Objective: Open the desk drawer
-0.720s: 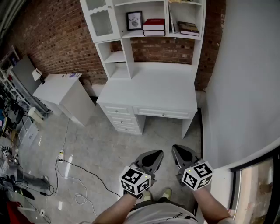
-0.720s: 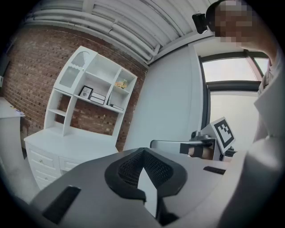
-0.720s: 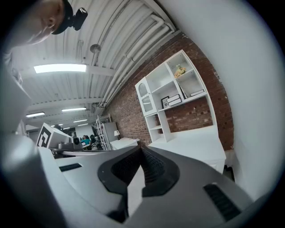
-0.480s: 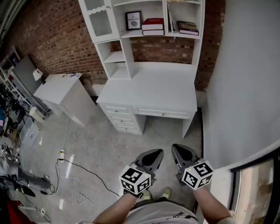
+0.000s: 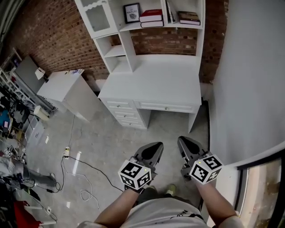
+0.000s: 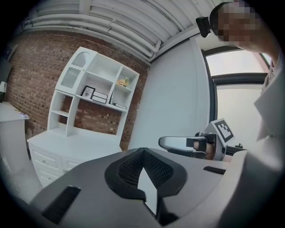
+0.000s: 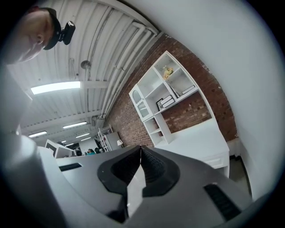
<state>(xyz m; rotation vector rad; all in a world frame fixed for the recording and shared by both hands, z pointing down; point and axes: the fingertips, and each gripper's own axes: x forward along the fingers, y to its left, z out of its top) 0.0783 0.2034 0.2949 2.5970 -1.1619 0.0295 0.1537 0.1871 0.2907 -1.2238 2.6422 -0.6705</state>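
The left tongs [image 5: 156, 148] and the right tongs [image 5: 184, 142] are low in the head view. They are side by side but not touching. Both are up over the grey floor [image 5: 111, 142]. Each pair is squeezed all the way together, and there is nothing between the tips (each gripper view shows its two tips meeting).

The desk drawer [image 5: 166, 107] is the wide one right under the white tabletop [image 5: 156, 80]. It is pushed in, with a small knob in its middle. It is well apart from the tongs, across the floor.

Just left of it are three small drawers [image 5: 124, 114], one on top of the other, all pushed in too. White shelves above the tabletop hold books [image 5: 150, 18] and a picture frame [image 5: 131, 12], with a brick wall [image 5: 58, 31] behind. A white cabinet [image 5: 67, 89] stands left of the desk, and a black cable [image 5: 89, 171] lies on the floor.
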